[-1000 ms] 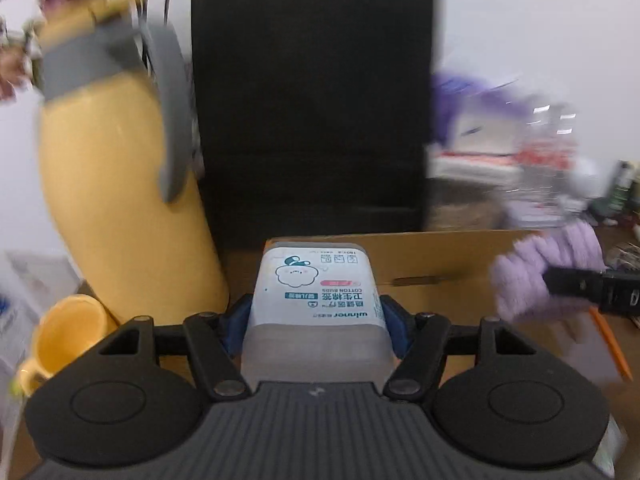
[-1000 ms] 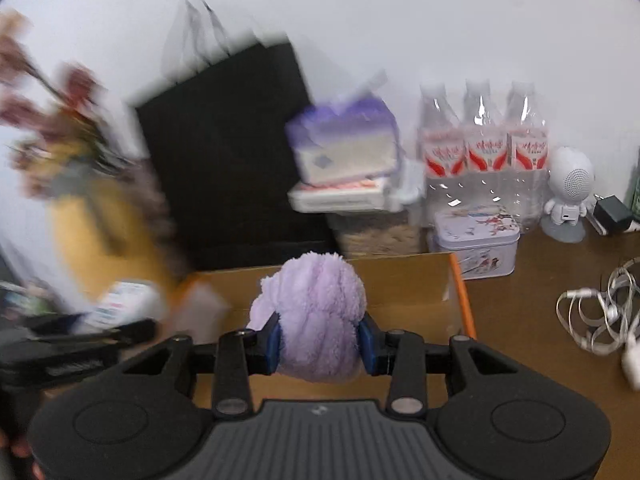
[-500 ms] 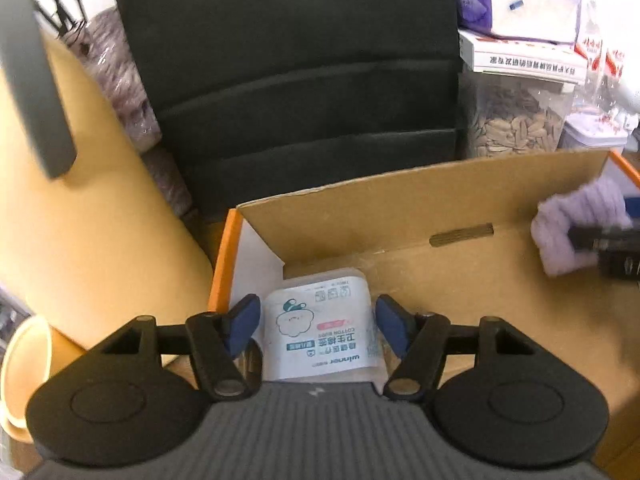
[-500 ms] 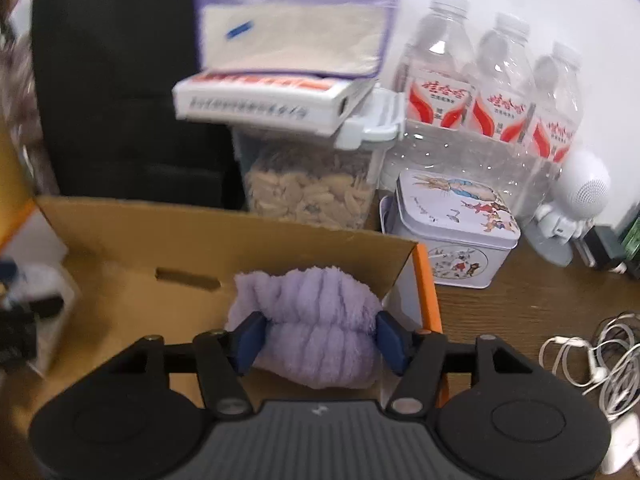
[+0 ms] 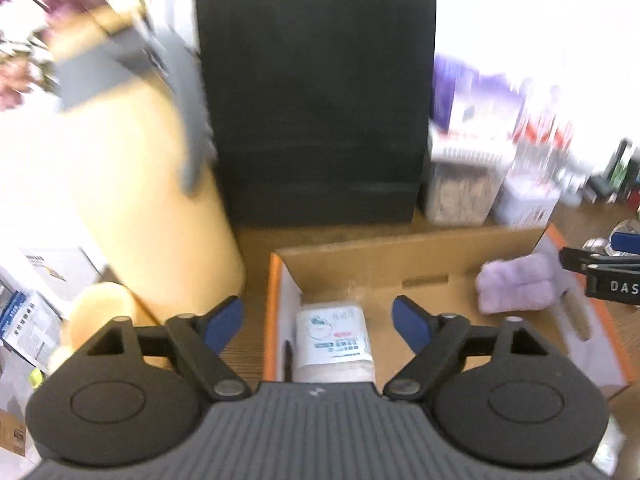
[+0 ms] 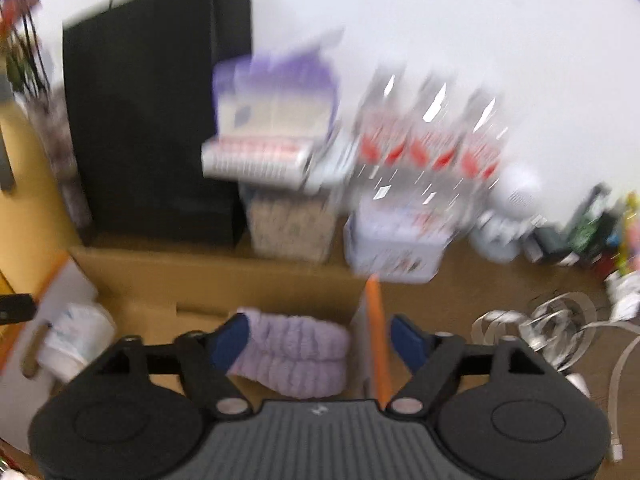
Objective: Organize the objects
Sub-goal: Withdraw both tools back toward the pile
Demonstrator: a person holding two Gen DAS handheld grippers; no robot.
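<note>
An open cardboard box (image 5: 400,256) with orange edges sits on the wooden table. A clear cotton-bud tub (image 5: 334,344) with a white label lies at the box's left end; it also shows in the right wrist view (image 6: 78,340). A purple fluffy towel (image 5: 516,284) lies at the box's right end, also seen in the right wrist view (image 6: 296,352). My left gripper (image 5: 318,322) is open and empty above the tub. My right gripper (image 6: 320,340) is open and empty above the towel, straddling the box's right wall.
A black paper bag (image 5: 316,96) stands behind the box. A big yellow bottle (image 5: 144,184) and yellow cup (image 5: 100,312) stand left. A seed jar (image 6: 292,224), tin (image 6: 396,248), water bottles (image 6: 428,140) and white cables (image 6: 552,328) are at the right.
Both grippers opened and let go: the tub and the towel now lie in the box. Both grippers have pulled up and back from the box.
</note>
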